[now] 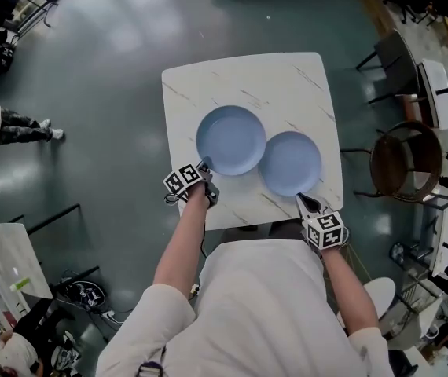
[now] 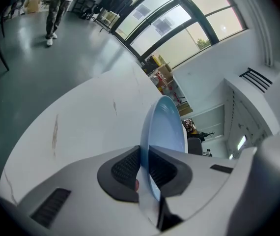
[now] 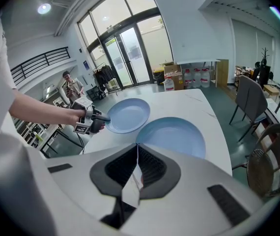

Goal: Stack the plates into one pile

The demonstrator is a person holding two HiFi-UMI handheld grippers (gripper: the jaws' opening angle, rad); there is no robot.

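Note:
Two light blue plates lie side by side on a white marble table (image 1: 247, 77). My left gripper (image 1: 203, 167) is shut on the near-left rim of the left plate (image 1: 230, 140). In the left gripper view this plate (image 2: 167, 127) stands edge-on, with the gripper (image 2: 144, 149) pinching it. The right plate (image 1: 290, 163) rests flat, its edge touching or just under the left plate's. My right gripper (image 1: 302, 200) sits at its near rim. In the right gripper view that gripper (image 3: 136, 146) has its pads together, nothing showing between them, with the right plate (image 3: 174, 136) just ahead and the left plate (image 3: 125, 114) beyond.
A round brown chair (image 1: 401, 163) and a dark chair (image 1: 393, 57) stand right of the table. A person (image 1: 20, 128) stands far off on the grey floor at left. Shelves and clutter line the left edge.

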